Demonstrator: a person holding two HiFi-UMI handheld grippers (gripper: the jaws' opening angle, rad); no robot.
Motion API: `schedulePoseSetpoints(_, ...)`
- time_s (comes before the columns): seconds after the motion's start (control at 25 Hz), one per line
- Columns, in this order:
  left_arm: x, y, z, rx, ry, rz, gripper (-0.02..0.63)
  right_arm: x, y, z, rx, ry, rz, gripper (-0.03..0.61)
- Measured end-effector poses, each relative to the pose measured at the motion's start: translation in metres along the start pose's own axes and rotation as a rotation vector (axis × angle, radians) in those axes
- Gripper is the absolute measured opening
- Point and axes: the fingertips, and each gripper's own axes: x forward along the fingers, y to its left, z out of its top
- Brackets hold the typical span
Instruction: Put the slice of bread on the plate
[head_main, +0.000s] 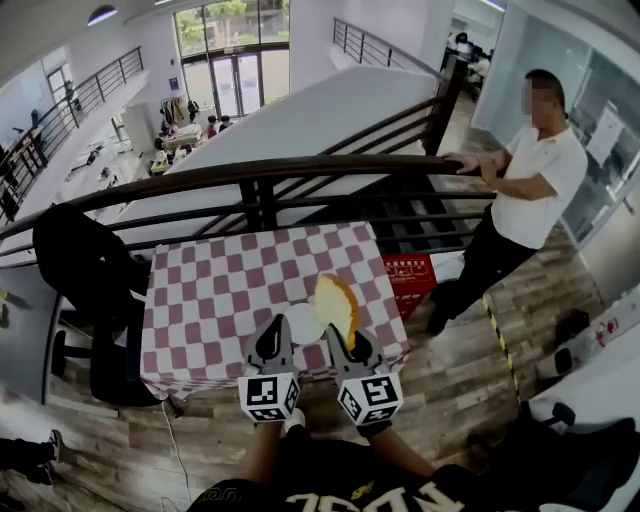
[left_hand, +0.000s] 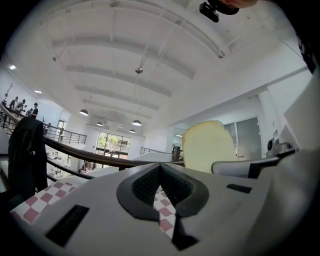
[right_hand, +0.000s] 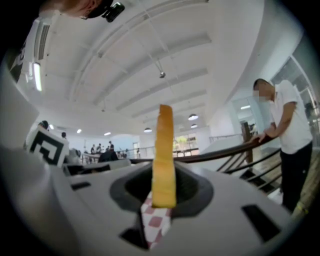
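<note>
Gripping the upright bread slice (right_hand: 164, 150), the right claw (right_hand: 161, 207) should lay it flat on the white plate (head_main: 303, 323), seemingly just beside it, with the clenched, empty left claw (left_hand: 162, 200) held clear.

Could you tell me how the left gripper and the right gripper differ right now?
The right gripper has its jaws clamped on the slice of bread, held upright on edge; the left gripper has its jaws together with nothing between them. The left gripper shows left of the plate, the right gripper right of it. Both reach over the checkered table.
</note>
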Motion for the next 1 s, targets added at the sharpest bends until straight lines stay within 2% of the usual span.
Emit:
schedulePoseSetpoints(0.2,0.004,0.023,0.002,0.006,0.009,-0.058,0.018,0.025,0.02,-0.006,-0.004,0.013,-0.042,0.098)
schedulePoseSetpoints(0.36,0.003,0.038,-0.006,-0.003,0.017,-0.105,0.018,0.03,0.032,-0.025,-0.001,0.058,-0.076,0.098)
schedulePoseSetpoints(0.56,0.011,0.058,-0.037,-0.073,0.087,-0.12,0.018,0.036,0.029,-0.049,-0.003,0.149,-0.117,0.099)
schedulePoseSetpoints(0.72,0.021,0.067,-0.043,-0.084,0.079,-0.109,0.018,0.051,0.029,-0.057,0.012,0.168,-0.104,0.099)
schedulePoseSetpoints(1.0,0.042,0.068,-0.073,-0.096,0.144,-0.087,0.018,0.07,0.025,-0.084,0.048,0.235,-0.043,0.099)
